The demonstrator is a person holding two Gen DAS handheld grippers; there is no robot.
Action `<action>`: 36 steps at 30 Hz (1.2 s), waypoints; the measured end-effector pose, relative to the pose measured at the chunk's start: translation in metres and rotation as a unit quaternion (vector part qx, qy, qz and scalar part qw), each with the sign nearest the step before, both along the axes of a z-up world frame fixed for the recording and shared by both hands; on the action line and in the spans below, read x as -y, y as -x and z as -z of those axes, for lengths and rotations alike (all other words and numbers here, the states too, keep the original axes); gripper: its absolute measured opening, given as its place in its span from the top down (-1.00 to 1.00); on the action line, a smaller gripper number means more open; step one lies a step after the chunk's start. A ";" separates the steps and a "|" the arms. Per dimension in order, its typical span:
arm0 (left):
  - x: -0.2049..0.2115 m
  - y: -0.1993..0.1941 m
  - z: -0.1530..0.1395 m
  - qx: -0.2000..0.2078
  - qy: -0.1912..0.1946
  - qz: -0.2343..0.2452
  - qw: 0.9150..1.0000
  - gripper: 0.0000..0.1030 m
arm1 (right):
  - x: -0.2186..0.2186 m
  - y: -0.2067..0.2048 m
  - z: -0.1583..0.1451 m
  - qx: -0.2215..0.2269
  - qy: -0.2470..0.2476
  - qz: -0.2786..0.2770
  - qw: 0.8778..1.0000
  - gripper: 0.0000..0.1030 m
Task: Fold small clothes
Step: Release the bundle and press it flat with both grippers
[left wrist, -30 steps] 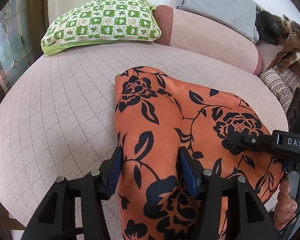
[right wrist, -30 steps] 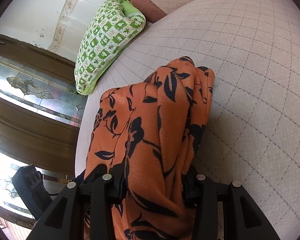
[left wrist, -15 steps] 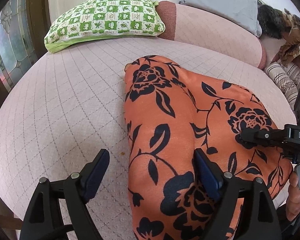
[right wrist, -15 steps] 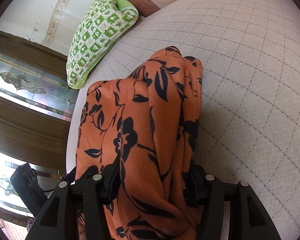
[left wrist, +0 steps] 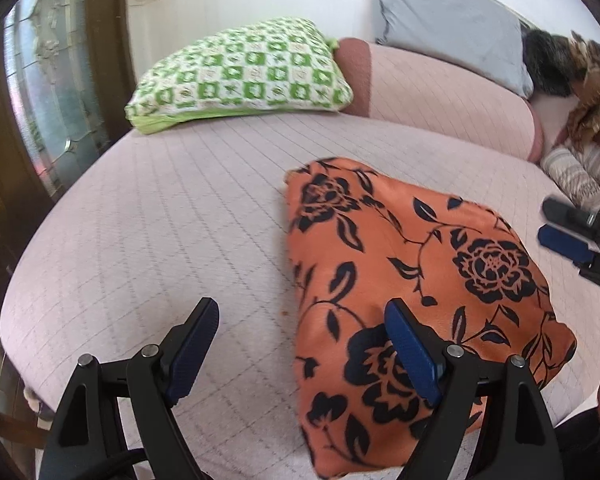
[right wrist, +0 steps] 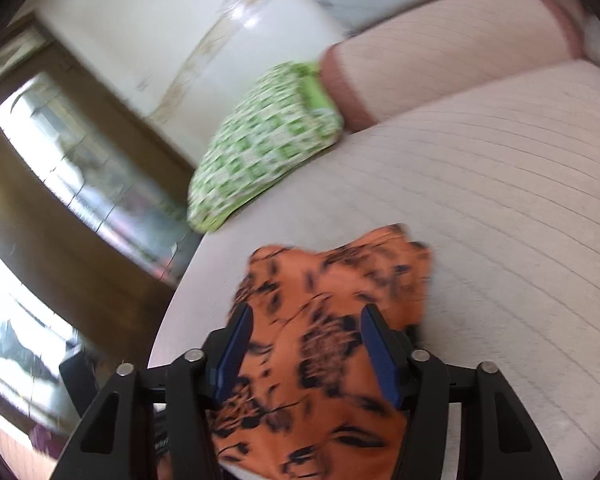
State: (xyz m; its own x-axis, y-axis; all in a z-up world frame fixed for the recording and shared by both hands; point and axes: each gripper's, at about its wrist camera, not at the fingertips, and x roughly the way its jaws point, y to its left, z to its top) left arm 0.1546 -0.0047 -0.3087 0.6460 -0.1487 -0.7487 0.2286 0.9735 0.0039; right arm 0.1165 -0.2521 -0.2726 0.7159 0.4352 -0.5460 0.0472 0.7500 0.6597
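An orange garment with a black flower print [left wrist: 412, 280] lies folded on the pink quilted bed [left wrist: 160, 220]. My left gripper [left wrist: 300, 344] is open, above the garment's near left edge, holding nothing. My right gripper [right wrist: 306, 348] is open above the same garment [right wrist: 328, 344], which lies below its jaws; that view is blurred. The right gripper's fingers also show at the right edge of the left wrist view [left wrist: 572, 232], apart from the cloth.
A green checked pillow [left wrist: 240, 76] lies at the back left of the bed. A grey pillow [left wrist: 452, 20] leans on the pink bolster [left wrist: 440, 92]. Striped and brown cloths [left wrist: 580, 168] lie at the far right. A glass door [left wrist: 48, 92] stands left.
Both grippers have opened and let go of the garment, then drawn back and up. The garment now lies flat on the bed.
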 end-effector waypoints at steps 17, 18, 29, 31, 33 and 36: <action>-0.006 -0.010 0.016 -0.015 -0.057 -0.034 0.998 -0.69 | -0.038 -0.010 0.031 -0.099 0.067 -0.022 0.993 0.29; -0.006 -0.007 0.013 -0.012 -0.057 -0.037 0.998 -0.69 | -0.036 -0.005 0.028 -0.095 0.071 -0.017 0.993 0.29; -0.003 0.038 -0.044 0.038 -0.054 -0.056 0.996 -0.69 | -0.052 0.060 -0.038 -0.033 0.157 0.013 0.987 -0.05; -0.003 0.044 -0.053 0.044 -0.053 -0.056 0.996 -0.69 | -0.051 0.069 -0.049 -0.021 0.158 0.019 0.987 -0.12; -0.002 0.050 -0.063 0.046 -0.051 -0.057 0.996 -0.69 | -0.051 0.078 -0.061 -0.010 0.164 0.021 0.986 -0.12; 0.000 0.059 -0.081 0.061 -0.054 -0.060 0.995 -0.69 | -0.051 0.086 -0.075 -0.001 0.164 0.028 0.986 -0.12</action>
